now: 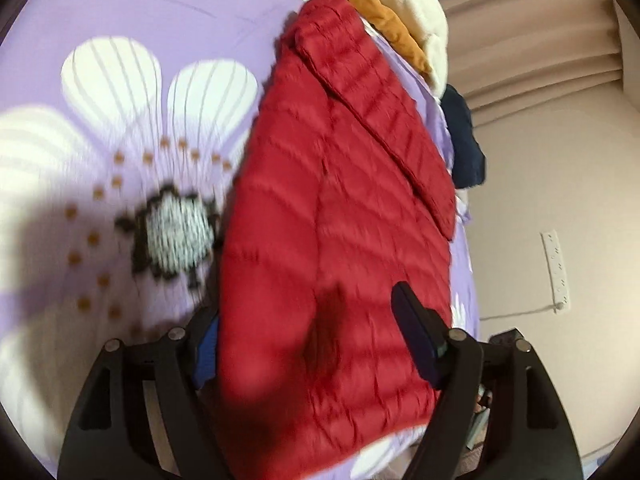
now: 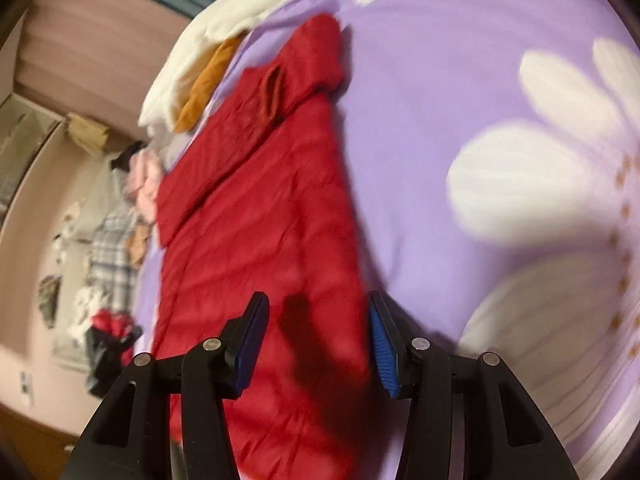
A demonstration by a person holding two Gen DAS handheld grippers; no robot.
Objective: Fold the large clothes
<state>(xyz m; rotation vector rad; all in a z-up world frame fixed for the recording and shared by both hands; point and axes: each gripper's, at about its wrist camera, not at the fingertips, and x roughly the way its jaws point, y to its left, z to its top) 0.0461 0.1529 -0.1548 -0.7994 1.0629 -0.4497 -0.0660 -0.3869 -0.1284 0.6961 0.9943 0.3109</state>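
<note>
Black arms of the left hand-held gripper [image 1: 316, 344] fill the bottom of the left wrist view, jaws apart astride a red quilted puffer jacket [image 1: 340, 208], not pressing it. It lies folded at frame centre on a lilac bedsheet with white flowers [image 1: 160, 40]. Right wrist view: the right hand-held gripper [image 2: 318, 344] stands apart over the jacket's lower part, blue pads [image 2: 382, 354] clear of it.

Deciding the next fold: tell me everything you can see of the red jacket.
The red jacket is a quilted, puffy, slightly shiny garment lying flat and lengthwise on the purple flowered bedsheet. One sleeve is folded diagonally across its body; the collar end lies farthest from both cameras. Pale and orange clothes lie beside that far end. Neither gripper visibly clamps it.
</note>
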